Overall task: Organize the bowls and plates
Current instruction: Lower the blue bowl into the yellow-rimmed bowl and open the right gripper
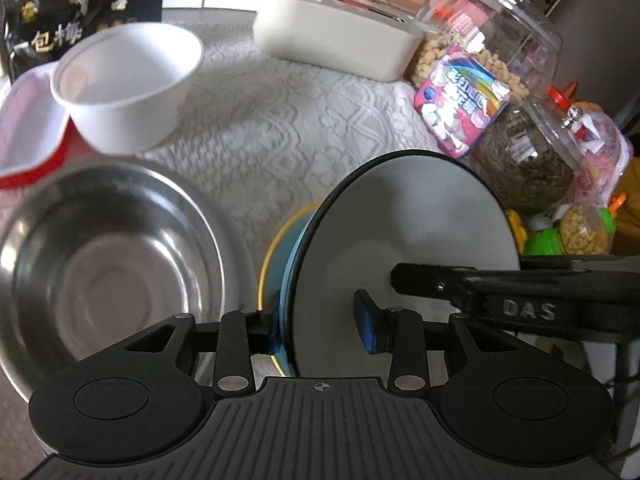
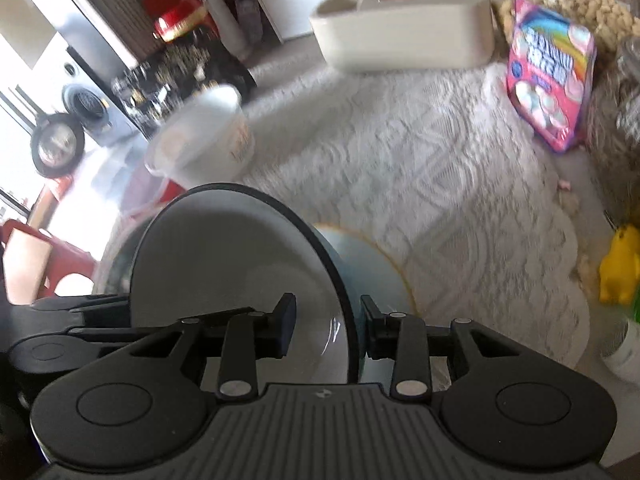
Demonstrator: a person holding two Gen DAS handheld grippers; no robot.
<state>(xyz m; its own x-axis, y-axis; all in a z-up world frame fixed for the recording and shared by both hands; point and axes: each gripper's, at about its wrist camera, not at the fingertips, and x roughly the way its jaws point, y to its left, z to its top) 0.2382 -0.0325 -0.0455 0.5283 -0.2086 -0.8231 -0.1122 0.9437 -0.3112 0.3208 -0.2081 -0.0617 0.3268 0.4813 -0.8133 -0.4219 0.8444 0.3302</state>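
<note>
A grey plate with a black rim [image 1: 404, 232] stands tilted on edge above a blue plate with a gold rim [image 1: 276, 264]. My left gripper [image 1: 324, 328] straddles its near rim with the jaws apart, and the left pad [image 1: 276, 332] touches the plate's back. The right gripper's finger [image 1: 440, 280] reaches in from the right across the plate. In the right wrist view my right gripper [image 2: 328, 328] straddles the same grey plate [image 2: 224, 256], jaws apart, over the blue plate [image 2: 368, 268]. A steel bowl [image 1: 108, 264] sits left. A white bowl [image 1: 128, 84] rests tilted in a red-rimmed bowl [image 1: 28, 136].
A cream tissue box [image 1: 332, 36] stands at the back on the lace cloth [image 1: 280, 128]. A pink marshmallow bag [image 1: 460, 100], glass jars [image 1: 492, 32] and snack packs crowd the right side. A black snack bag [image 1: 76, 8] stands back left. A yellow toy [image 2: 620, 264] lies right.
</note>
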